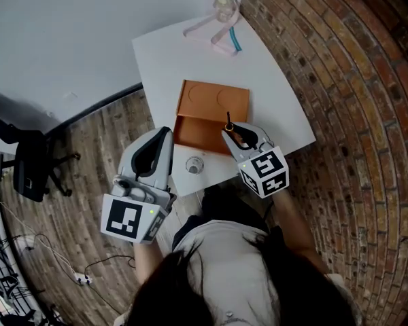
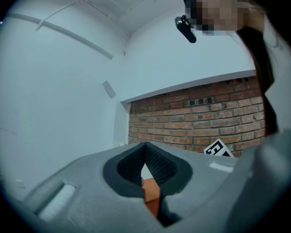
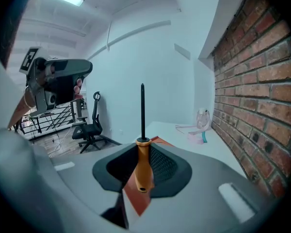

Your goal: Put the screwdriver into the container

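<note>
An orange container (image 1: 202,129) lies open on the white table (image 1: 272,80), its lid (image 1: 214,99) folded back flat. My right gripper (image 1: 236,138) hovers over the container's front right corner. It is shut on the screwdriver (image 1: 230,126), holding the orange handle (image 3: 142,166) while the black shaft (image 3: 142,110) points away from me. My left gripper (image 1: 154,150) hangs by the table's front left edge, jaws together and nothing in them. In the left gripper view, a sliver of the orange container (image 2: 152,192) shows through the narrow slit of that gripper (image 2: 146,171).
A small round metal piece (image 1: 194,165) sits on the table in front of the container. A pink hanger (image 1: 214,31) and a small clear jar (image 1: 225,4) lie at the far end. A brick wall (image 1: 353,80) runs along the right. A black office chair (image 1: 32,167) stands at left.
</note>
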Demonstrator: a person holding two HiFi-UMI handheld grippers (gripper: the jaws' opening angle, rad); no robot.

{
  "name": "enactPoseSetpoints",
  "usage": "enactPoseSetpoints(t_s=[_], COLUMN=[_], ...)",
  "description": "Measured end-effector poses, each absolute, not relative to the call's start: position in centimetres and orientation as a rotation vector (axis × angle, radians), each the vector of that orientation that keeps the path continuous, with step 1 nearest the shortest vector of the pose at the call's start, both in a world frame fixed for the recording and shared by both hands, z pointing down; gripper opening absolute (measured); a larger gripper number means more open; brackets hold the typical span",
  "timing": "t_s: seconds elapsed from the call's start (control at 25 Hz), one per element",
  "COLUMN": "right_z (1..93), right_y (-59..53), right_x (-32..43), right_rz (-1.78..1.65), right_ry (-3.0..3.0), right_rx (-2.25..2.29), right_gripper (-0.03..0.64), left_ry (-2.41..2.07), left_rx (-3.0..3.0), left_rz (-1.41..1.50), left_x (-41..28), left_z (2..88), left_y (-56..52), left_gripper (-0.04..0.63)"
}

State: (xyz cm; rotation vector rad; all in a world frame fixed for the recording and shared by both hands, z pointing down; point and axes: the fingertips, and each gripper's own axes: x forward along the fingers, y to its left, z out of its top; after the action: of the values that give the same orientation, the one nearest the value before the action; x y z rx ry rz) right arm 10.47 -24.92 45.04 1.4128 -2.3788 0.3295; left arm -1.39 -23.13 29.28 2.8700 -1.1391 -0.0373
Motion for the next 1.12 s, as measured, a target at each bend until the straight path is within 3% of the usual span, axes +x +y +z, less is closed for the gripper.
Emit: enactPoseSetpoints(t_s=[1.12], right_z=[56.2], right_y=[-27.3], right_x=[9.2], right_rz=[0.416], right_ry=[-2.247], right_rx=[1.118], right_gripper=[0.083], left_ry=[-1.299], left_rx=[2.742], left_rz=[0.019], left_x=[-3.5], left_z=[31.5], left_y=[-25.0], left_gripper=[0.002])
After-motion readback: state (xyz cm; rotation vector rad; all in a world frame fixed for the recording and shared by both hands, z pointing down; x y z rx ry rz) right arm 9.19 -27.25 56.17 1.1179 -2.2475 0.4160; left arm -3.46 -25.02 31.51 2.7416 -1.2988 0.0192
